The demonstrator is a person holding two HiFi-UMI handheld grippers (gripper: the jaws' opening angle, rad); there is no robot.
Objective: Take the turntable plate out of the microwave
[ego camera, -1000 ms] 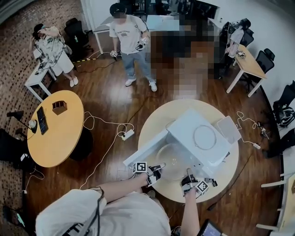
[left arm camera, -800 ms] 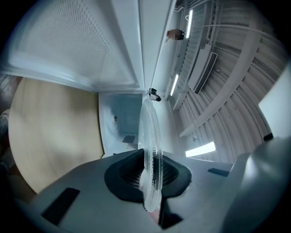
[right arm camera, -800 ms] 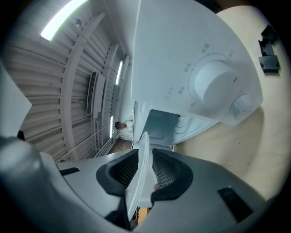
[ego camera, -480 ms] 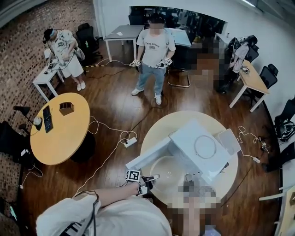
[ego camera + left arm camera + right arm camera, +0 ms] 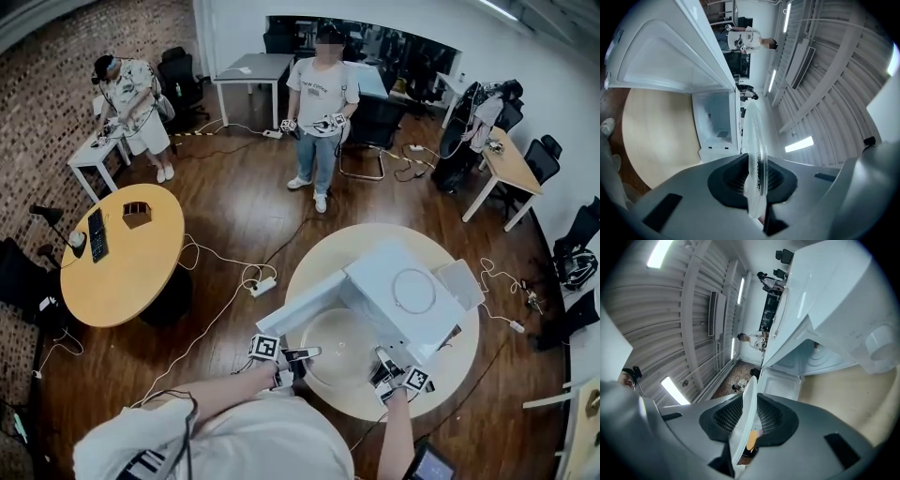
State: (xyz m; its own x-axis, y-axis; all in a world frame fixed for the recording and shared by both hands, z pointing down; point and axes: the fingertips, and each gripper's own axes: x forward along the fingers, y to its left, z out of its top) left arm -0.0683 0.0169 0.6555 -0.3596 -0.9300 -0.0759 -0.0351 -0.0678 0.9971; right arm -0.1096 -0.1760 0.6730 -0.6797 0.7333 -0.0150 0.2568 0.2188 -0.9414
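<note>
**Glass plate held on both sides in front of the open microwave**

The turntable plate [image 5: 339, 345] hangs roughly level in front of the microwave [image 5: 412, 300], above the near part of the round, pale bench [image 5: 314, 258]. From the head view it cannot be told whether its far rim is fully out of the opening. The microwave's door [image 5: 302, 305] stands swung open to the left, and the plate lies between that door and the white body.

The left tongs [image 5: 302, 356] grip the plate's left rim. In the left gripper view the clear, ribbed glass runs edge-on straight between the two dark pads, which press on it from either side. The right tongs [image 5: 382, 364] grip the opposite rim. In the right gripper view the glass edge again sits squeezed between the pads, with the lit cavity and the open door beyond it. Both tongs point about level.

Well apart to the left is a second round bench [image 5: 122, 272] of yellower wood, carrying a few small things. Farther back a person [image 5: 319, 98] stands on the dark wooden floor [image 5: 234, 216].
</note>
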